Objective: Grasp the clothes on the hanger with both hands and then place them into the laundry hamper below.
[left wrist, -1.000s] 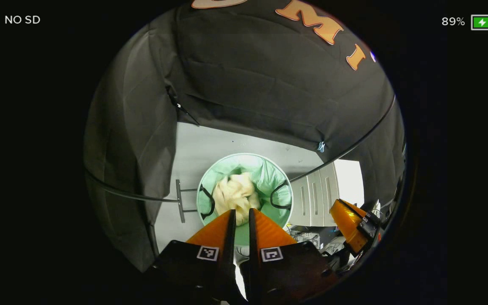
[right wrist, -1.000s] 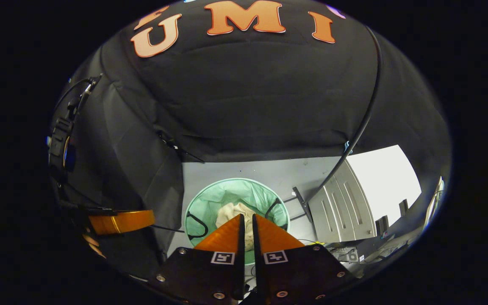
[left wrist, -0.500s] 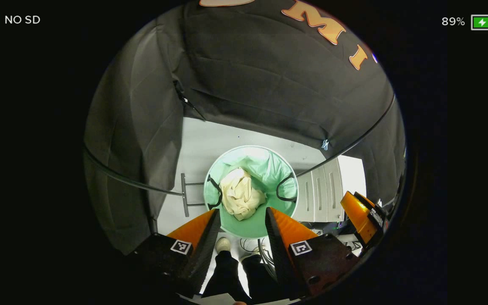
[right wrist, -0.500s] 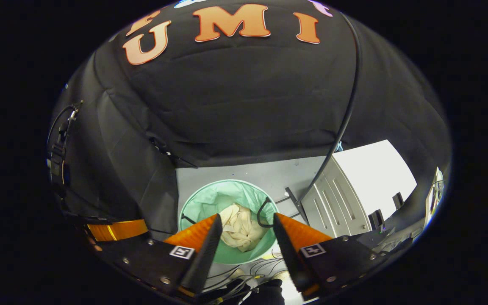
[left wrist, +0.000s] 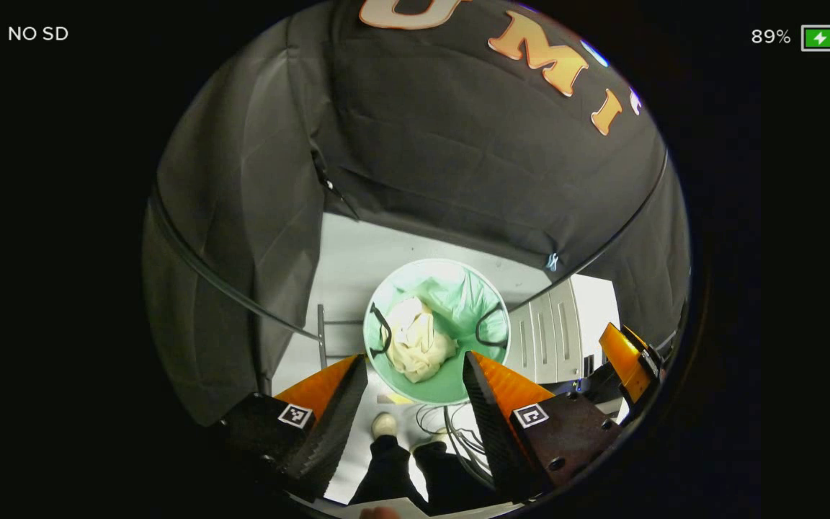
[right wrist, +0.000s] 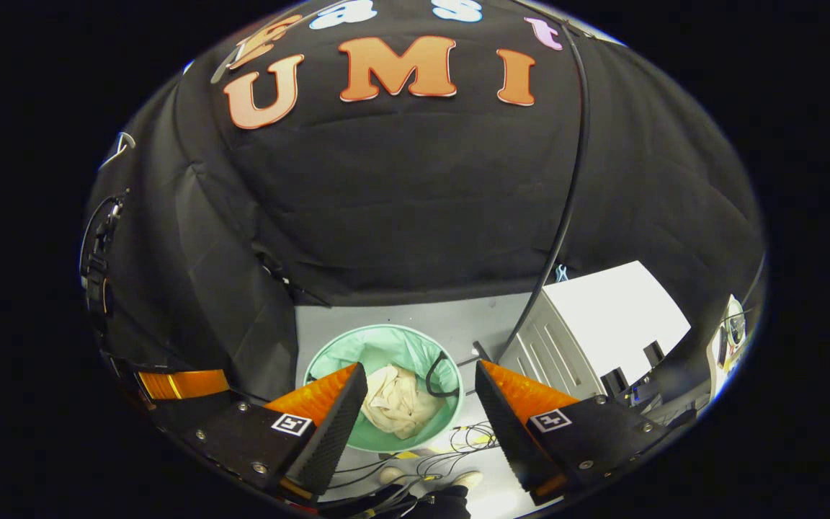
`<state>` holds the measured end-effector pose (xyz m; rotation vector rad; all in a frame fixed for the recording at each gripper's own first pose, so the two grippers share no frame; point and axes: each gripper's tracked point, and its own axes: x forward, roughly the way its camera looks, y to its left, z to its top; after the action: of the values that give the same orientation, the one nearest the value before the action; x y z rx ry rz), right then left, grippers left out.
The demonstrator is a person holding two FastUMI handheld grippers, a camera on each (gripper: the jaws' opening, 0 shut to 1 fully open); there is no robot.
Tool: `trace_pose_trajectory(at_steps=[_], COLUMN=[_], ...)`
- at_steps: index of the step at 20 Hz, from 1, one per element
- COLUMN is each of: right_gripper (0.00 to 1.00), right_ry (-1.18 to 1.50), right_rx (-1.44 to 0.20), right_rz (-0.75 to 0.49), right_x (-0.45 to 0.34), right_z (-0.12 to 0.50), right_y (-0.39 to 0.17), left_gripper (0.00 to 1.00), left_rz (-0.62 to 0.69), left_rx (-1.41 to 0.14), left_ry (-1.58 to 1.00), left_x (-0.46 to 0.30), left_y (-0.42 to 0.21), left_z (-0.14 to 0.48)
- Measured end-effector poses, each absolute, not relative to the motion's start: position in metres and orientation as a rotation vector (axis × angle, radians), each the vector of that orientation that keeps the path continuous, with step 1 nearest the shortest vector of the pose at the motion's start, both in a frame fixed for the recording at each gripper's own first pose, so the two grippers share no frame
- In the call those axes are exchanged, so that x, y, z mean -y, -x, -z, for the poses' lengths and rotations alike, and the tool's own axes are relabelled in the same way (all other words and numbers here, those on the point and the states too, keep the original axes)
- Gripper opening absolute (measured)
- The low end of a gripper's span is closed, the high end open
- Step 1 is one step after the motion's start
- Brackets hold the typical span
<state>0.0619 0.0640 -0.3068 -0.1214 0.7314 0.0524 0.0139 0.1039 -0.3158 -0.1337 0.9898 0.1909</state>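
Left gripper view
- Left gripper: fingers spread wide with nothing between them, held high above the floor and pointing down.
- Laundry hamper: a round pale-green tub with two black loop handles, standing on the grey floor below, seen through the gap between the fingers.
- Clothes: a cream garment lying crumpled inside the hamper, nearer its left handle; clear of both fingers.
- Right gripper: at the right edge of this view, off to the side of the hamper; whether its fingers are apart cannot be told from here.
- Person: dark trouser legs and a light shoe on the floor at the bottom, beside loose cables.
- White cabinet: just right of the hamper.
- Metal rack foot: on the floor just left of the hamper.

Right gripper view
- Right gripper: fingers spread wide and holding nothing, also well above the floor.
- Laundry hamper: below, partly behind the tip of the near left finger.
- Clothes: bunched in the bottom of the hamper, between the two fingertips as seen, touching neither.
- Left gripper: one finger showing at the left edge.
- White cabinet: right of the hamper, near the booth wall.
- Cables: on the floor just beyond the hamper's near rim.
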Motion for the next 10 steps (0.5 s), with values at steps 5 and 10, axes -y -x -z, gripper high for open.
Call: trace_pose_trajectory(at_steps=[5,10], right_gripper=[0.94,0.94], right_ry=[0.105,0.11], right_rx=[-0.624,-0.468], right_rz=[-0.027,-0.02], right_x=[-0.057,-0.049], right_z=[0.254,0.177], right_y=[-0.057,-0.055], left_gripper=[0.83,0.83], left_rz=[-0.149,-0.063], left_rx=[-0.822,-0.598], left_ry=[0.122,0.049], left_x=[-0.099,-0.068], left_y=[-0.029,-0.056], left_z=[0.247,0.156])
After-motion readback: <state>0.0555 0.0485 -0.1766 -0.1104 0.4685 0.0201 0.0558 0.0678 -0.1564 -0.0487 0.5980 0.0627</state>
